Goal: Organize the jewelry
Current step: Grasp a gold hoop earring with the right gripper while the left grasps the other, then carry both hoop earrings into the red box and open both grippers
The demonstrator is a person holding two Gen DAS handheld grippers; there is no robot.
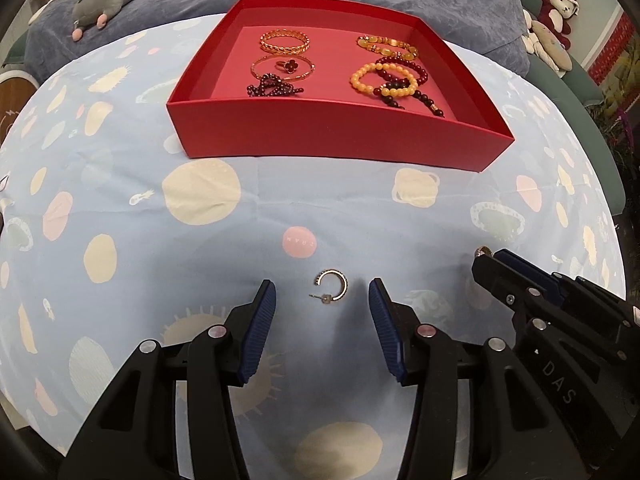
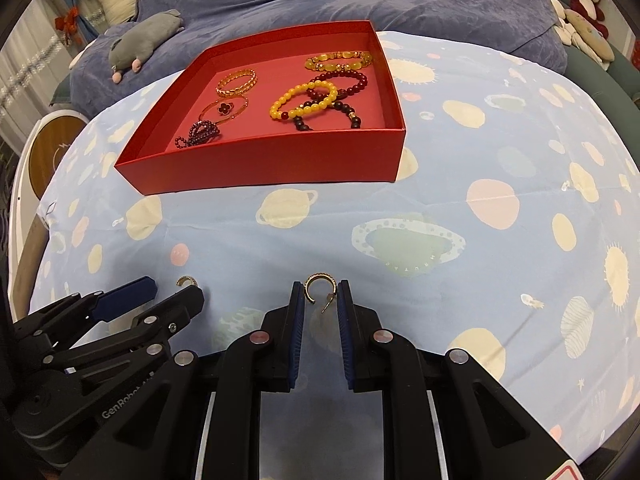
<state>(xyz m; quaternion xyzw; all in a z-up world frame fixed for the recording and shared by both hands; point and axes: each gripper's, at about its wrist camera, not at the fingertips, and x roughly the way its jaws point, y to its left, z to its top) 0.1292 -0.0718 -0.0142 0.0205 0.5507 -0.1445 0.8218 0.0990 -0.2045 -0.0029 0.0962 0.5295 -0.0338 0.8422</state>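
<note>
Set the left gripper (image 1: 322, 292) partly open and steeply nose-down over a small gold half-hoop stud earring (image 1: 334, 290). Left that earring flat on the light blue planet-print cloth (image 1: 120, 200), squarely between the blue ribbed pads (image 1: 262, 332) and touched by neither. Probably centred that way so a plain squeeze would catch the hoop across its width.

Pinched a matching second gold hoop earring (image 2: 318, 276) in the right gripper (image 2: 320, 288), jaws narrow, hoop against one pad and post against the other. Gripped it at the very fingertips, clear of the cloth, likely for an easy drop.

Placed the red shallow cardboard box (image 1: 340, 140) straight ahead of both grippers, well beyond the fingertips. Sorted within: gold bangles (image 1: 285, 42) toward the left, bead bracelets (image 1: 384, 76) toward the right. Presumably meant both earrings for it too.
</note>
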